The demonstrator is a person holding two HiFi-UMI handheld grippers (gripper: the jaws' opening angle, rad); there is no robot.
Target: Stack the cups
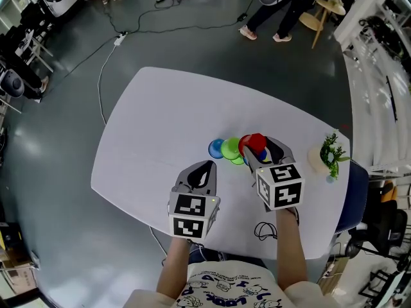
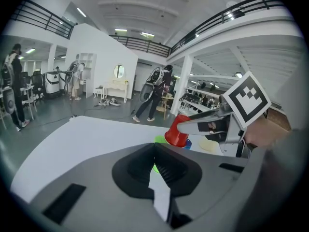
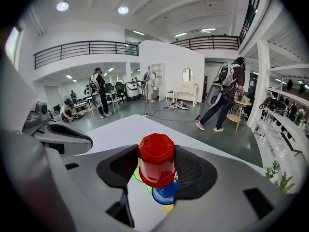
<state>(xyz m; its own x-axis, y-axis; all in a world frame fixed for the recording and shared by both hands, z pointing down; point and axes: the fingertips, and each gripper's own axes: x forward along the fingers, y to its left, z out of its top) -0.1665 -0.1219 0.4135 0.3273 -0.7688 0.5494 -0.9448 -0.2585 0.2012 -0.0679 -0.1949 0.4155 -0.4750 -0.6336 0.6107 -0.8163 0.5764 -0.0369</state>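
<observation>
My right gripper [image 1: 258, 149] is shut on an upside-down red cup [image 1: 255, 142], its pads against the cup's sides [image 3: 157, 159]. Directly under the held cup sit a blue cup [image 3: 167, 193] and a sliver of a yellow cup [image 3: 168, 207]. On the white table [image 1: 160, 127], left of the red cup, stand another blue cup [image 1: 216, 149] and a green cup [image 1: 230, 147], with a second green cup [image 1: 237, 160] just below. My left gripper [image 1: 207, 166] is shut and holds nothing; it hangs over the table short of the cups. From the left gripper view the red cup [image 2: 177, 133] hangs over the cluster.
A small potted plant [image 1: 329, 154] stands near the table's right edge. A black cable [image 1: 264, 230] lies on the table by my right arm. People [image 1: 276, 5] and a wooden stool [image 1: 324, 15] are on the floor beyond the far side.
</observation>
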